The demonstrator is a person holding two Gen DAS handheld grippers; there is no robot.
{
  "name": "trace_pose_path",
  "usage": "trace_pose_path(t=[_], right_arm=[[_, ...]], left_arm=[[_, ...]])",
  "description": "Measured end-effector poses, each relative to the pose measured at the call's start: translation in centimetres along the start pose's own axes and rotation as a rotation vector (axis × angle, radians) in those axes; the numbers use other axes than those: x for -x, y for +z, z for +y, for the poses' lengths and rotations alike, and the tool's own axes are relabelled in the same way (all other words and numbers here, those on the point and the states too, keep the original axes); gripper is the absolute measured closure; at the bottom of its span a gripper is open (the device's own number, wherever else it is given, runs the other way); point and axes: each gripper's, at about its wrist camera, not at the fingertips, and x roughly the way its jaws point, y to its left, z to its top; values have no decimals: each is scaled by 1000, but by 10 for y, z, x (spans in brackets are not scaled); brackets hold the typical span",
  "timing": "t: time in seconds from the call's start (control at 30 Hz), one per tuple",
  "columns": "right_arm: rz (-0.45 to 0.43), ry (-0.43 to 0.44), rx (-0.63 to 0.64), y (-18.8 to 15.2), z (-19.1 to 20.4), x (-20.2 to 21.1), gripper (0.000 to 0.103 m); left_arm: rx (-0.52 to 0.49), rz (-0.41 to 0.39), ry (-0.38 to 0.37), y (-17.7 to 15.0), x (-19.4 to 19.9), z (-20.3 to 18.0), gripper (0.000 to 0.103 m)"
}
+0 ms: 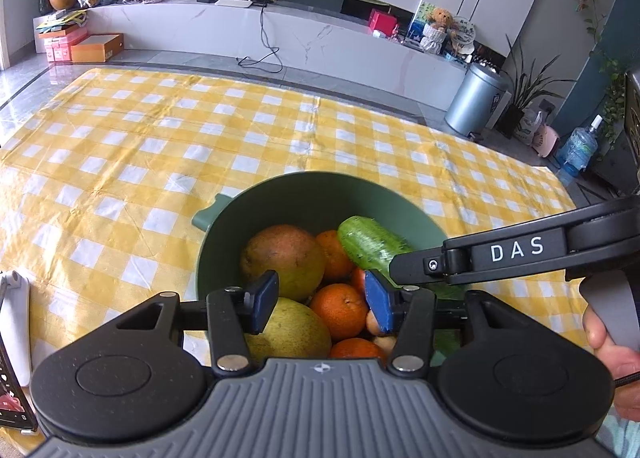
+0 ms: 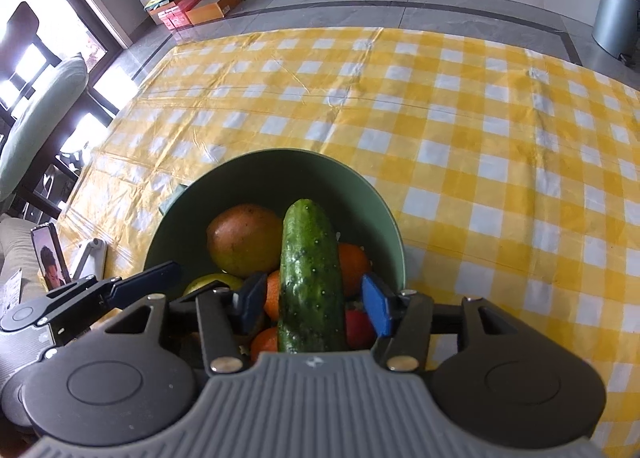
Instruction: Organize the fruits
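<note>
The yellow checked cloth covered the table and lay bare apart from one vessel; the green bowl stood on it at the near edge, directly below both tools, and held all the produce in view.

Within the bowl, a large mango lay toward the far left; a pale yellow-green fruit lay nearer; several oranges filled the gaps between them; a small red fruit showed at the right.

The cucumber rested on top of the heap, its far end raised toward the rear wall of the bowl. Seen from the right wrist, its long axis ran straight along the pointing line of the right gripper, and its near end lay between the two blue pads.

The pads of the right gripper stood apart; a gap showed on each side of the cucumber, so it was not clamped. The left gripper hovered over the oranges beside it, fingers likewise apart and empty; a hand held the right tool's handle.

Judgement: the right hand was plainly the nearer to the cucumber; any regrasp would close across its short width, the pads already flanking it; lying loose on round fruit, it could roll.
</note>
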Motion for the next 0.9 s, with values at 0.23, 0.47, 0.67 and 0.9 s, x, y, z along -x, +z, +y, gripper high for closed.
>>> trace_pose_path(t=[0.23,0.47,0.67,0.9], right_arm=[[-134,16,-27,-21,-10,52,41],[-321,17,-45,-65,-25,107,35],[-519,-28,-11,-115,-25,154,28],[-676,-140,39,-177,-20,191,16]], left_arm=[[-44,-54,-11,-1,27,-20,38],[-133,-156,-27,-10,63,-52,28],[-248,-291,-4,-25,95,-86,21],[-346,-358,66,-52,114,-116,10]])
